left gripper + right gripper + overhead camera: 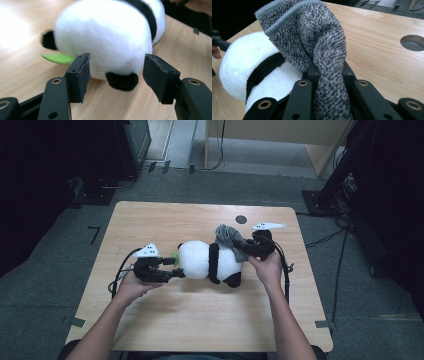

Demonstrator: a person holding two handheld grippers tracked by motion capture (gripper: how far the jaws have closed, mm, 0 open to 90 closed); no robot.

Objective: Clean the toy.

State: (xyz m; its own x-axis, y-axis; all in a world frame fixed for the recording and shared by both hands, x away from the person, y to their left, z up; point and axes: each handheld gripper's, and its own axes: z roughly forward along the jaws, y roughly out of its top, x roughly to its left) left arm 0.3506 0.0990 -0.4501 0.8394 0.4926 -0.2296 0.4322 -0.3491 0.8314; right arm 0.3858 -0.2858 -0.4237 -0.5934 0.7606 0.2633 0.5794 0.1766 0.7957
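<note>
On the surface (pixel 150 215): panda plush (pixel 207 261) lies mid-table, between my hands
Left gripper (pixel 116 68): fingers spread around its rump, unpinched
Right gripper (pixel 329 82): fingers pinching grey sock (pixel 312 42) against panda's head, I reckon to pull it on

No legible text, label, brand, number or sign appears in any of the views.
</note>
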